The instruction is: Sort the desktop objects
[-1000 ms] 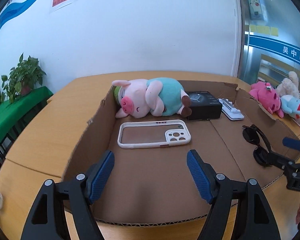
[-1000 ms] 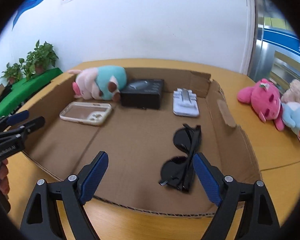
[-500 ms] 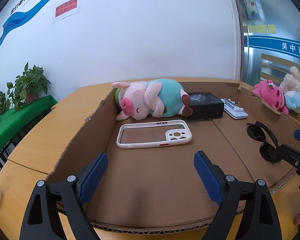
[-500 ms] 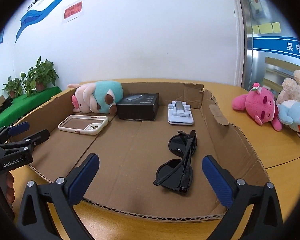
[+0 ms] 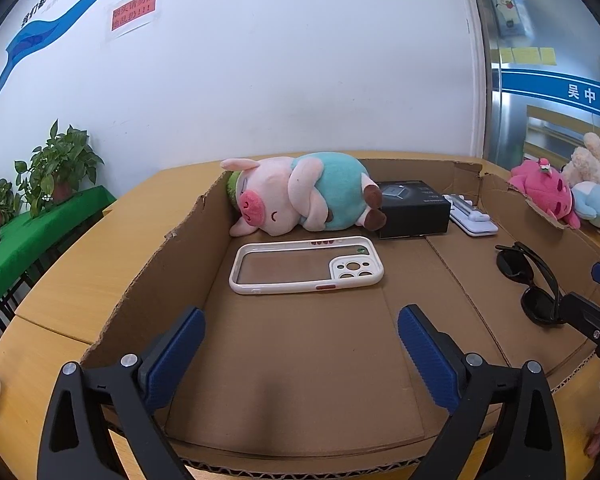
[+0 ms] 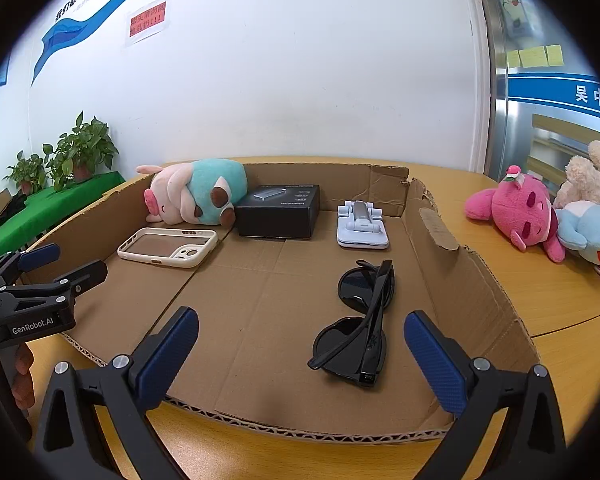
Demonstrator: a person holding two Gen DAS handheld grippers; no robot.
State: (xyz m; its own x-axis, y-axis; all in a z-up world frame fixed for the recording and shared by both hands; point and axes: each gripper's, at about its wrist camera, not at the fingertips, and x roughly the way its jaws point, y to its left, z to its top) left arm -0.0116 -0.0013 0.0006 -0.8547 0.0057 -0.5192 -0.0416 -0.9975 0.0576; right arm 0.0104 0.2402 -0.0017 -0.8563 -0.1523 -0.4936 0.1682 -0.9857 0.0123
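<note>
Wooden table (image 6: 572, 312), cardboard tray (image 5: 172, 280); left tongs (image 5: 300, 354) just spread wider, right tongs (image 6: 300, 354) spread; both empty, tilted down.

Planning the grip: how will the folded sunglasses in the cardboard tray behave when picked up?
The sunglasses look light and rigid. Their glossy lenses may slip against the pads, and the thin folded arms could flex or swing open. They lie flat, so rolling seems unlikely.

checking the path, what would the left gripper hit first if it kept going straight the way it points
Most likely the phone case, lying flat on the box floor ahead of the open left gripper. Depth is hard to judge.
</note>
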